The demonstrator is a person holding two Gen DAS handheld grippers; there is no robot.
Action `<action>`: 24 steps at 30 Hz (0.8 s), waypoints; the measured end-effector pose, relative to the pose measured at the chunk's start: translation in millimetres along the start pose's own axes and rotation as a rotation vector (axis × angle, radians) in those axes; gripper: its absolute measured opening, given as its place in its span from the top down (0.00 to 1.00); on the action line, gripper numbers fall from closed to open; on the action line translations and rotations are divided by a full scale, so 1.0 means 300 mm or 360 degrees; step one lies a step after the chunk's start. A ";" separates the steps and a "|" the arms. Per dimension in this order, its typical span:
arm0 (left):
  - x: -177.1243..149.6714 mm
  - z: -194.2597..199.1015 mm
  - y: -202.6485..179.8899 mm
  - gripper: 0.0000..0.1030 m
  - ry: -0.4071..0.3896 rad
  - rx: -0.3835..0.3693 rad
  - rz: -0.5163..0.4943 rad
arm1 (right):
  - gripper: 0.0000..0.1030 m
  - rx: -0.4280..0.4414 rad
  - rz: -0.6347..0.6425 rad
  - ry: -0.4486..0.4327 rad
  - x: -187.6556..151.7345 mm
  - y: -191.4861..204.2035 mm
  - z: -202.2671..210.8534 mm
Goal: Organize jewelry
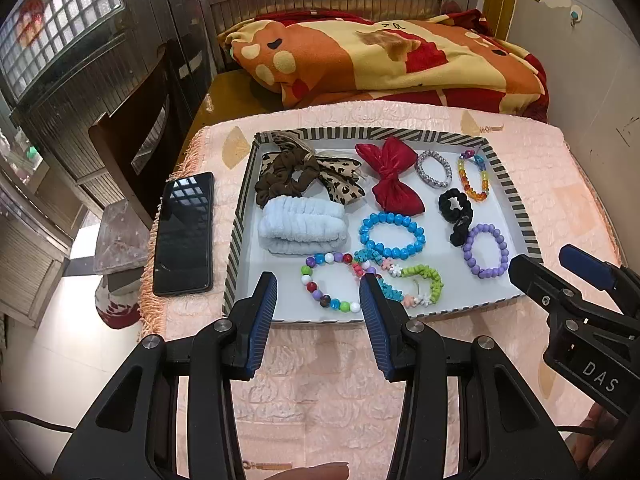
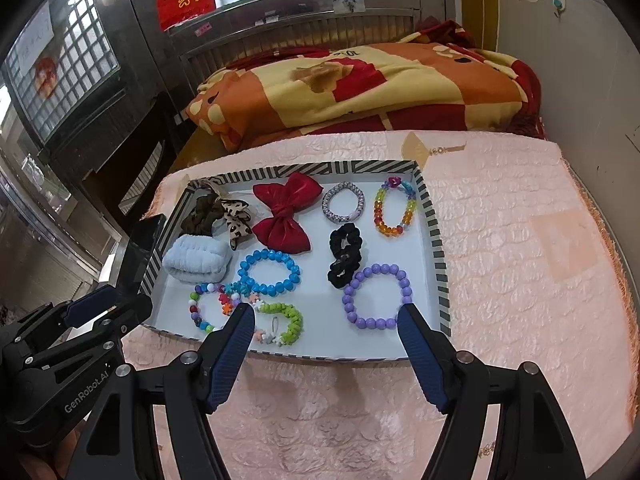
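Note:
A striped-rim tray on the pink cloth holds bead bracelets, scrunchies and bows. My left gripper is open and empty, over the tray's near edge above a multicolour bead bracelet. My right gripper is open and empty, its fingers either side of a purple bead bracelet near the tray's front. Also in the tray: a blue bracelet, a red bow, a black scrunchie, a white terry band.
A black phone lies left of the tray. A folded orange and red blanket lies behind the table. A dark chair stands at the left. Pink cloth stretches right of the tray.

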State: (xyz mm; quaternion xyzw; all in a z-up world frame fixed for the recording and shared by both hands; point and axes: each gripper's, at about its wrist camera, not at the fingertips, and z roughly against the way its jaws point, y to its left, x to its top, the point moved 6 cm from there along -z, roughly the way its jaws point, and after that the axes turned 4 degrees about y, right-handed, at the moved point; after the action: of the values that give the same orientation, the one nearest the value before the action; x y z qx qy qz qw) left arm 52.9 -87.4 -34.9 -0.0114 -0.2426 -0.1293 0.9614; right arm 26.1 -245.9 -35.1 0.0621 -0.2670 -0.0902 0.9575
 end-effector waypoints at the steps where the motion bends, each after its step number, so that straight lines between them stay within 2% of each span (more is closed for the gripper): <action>1: 0.000 0.001 0.001 0.59 -0.0002 0.0002 0.0002 | 0.30 0.0001 -0.0008 0.0002 0.001 -0.004 -0.001; 24: 0.005 -0.003 0.000 0.59 0.0002 0.0013 0.0010 | 0.29 0.0013 -0.0003 0.0039 -0.004 -0.011 -0.023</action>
State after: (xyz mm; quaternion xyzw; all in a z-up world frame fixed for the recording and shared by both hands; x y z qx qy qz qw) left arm 54.4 -87.8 -34.9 -0.0081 -0.2424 -0.1253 0.9620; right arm 28.2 -248.3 -42.2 0.0673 -0.2556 -0.0892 0.9603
